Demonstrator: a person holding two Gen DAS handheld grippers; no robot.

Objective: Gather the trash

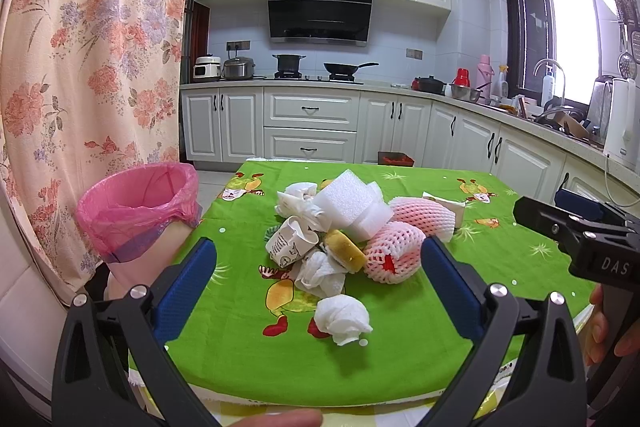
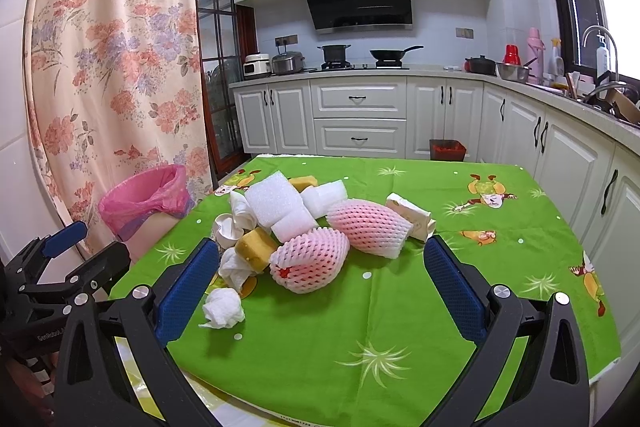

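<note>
Trash [image 1: 352, 227] is sitting heaped while we are holding both claws, left gripper [image 1: 320, 259] and right gripper [image 2: 322, 261], wide and empty; two pink foam nets [image 2: 308, 259] are lying lengthwise left-to-right.

We see a bright green cartoon-print cloth [image 1: 400, 347] on the worktop, pink bin liner [image 1: 140, 203], pink-and-white foam nets [image 2: 308, 261], peach floral curtain [image 1: 92, 39].

Floral curtain [image 1: 92, 39] hanging at left. Green cartoon-print tablecloth [image 1: 420, 327] covering the table. White cabinets [image 1: 308, 123] lining the far wall; black range hood [image 1: 320, 11] hanging above a pot [image 1: 289, 62] and frying pan [image 1: 344, 67] sitting on the stove. Rice cooker [image 1: 239, 68] standing beside them.
</note>
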